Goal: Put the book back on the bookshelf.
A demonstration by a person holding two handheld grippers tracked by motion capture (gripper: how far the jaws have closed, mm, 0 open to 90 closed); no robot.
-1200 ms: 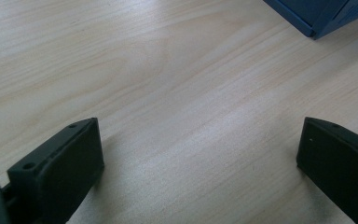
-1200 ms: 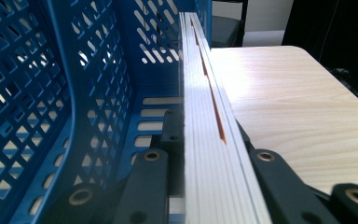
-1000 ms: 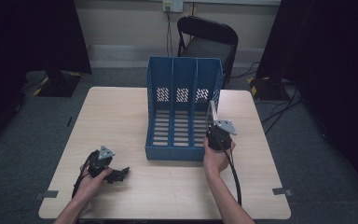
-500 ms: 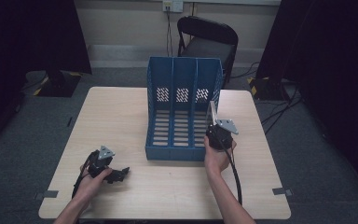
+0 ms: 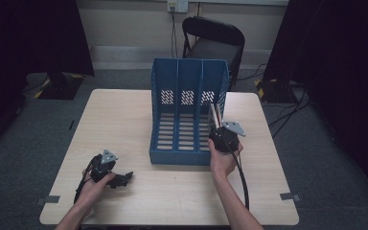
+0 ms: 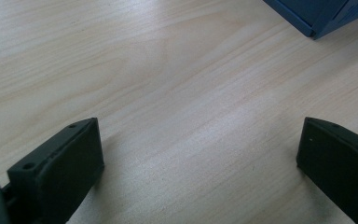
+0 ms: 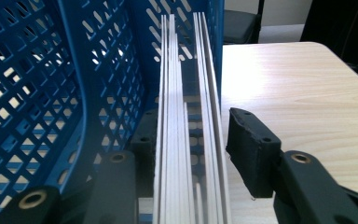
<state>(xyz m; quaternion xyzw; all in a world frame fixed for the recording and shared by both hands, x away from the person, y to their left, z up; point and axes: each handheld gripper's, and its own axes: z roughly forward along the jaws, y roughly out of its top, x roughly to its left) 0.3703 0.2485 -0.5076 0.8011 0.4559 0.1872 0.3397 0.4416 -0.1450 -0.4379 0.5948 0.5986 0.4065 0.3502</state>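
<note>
Against the earlier picture, we are seeing both hands in the same places; the right gripper has just been opening its jaws, and they are standing slightly apart around a stack of thin white sheets, the right pad clear of them. The sheets are standing on edge in the rightmost compartment of the blue three-slot file holder, their long axis running up toward its back wall. The left gripper is resting wide open and empty above the wooden table.
</note>
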